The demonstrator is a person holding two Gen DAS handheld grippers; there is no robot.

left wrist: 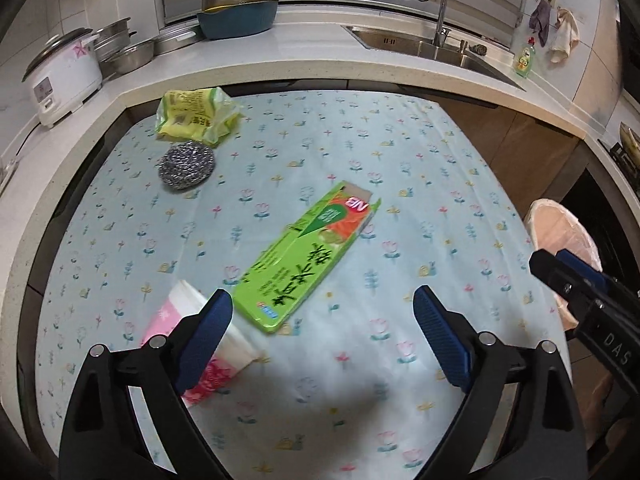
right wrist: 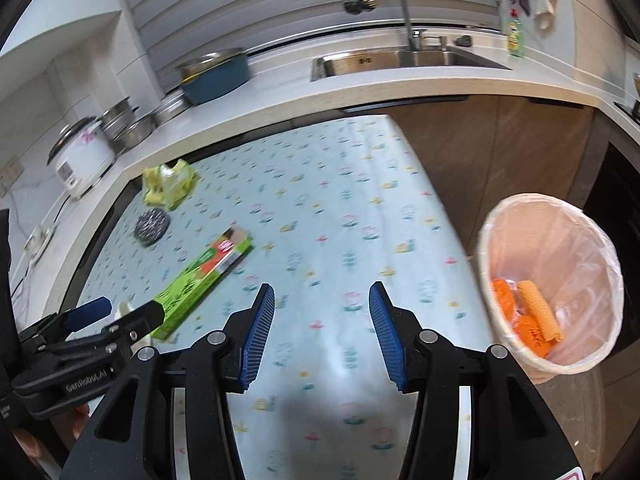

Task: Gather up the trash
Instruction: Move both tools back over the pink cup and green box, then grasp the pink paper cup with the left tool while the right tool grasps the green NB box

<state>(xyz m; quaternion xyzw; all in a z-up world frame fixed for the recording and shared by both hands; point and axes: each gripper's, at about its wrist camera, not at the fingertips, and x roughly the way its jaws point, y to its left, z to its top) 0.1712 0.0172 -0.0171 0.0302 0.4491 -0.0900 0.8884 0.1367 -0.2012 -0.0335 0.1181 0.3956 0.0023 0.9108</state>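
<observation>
Surface point(left wrist: 400, 152) under a flower-print cloth, beside a kitchen counter. Both grippers tilt down toward it.

Left gripper point(left wrist: 323, 322): fingers spread wide, nothing between them; its left finger overlaps the view of one pink-and-white paper cup point(left wrist: 208, 344) lying on its side.

Right gripper point(right wrist: 322, 330): fingers partly apart, empty, over bare cloth.

One bin point(right wrist: 556, 264), lined with a thin bag, stands off the surface's right edge; orange wrappers point(right wrist: 528, 316) lie inside.

One green carton point(left wrist: 308, 256) lies flat mid-surface, long axis diagonal, torn open end pointing away toward the counter, near end just ahead of the left fingers.

One yellow packet point(left wrist: 196, 114), crumpled, at the far left corner.

One steel scourer point(left wrist: 186, 164) just beside the packet.
</observation>
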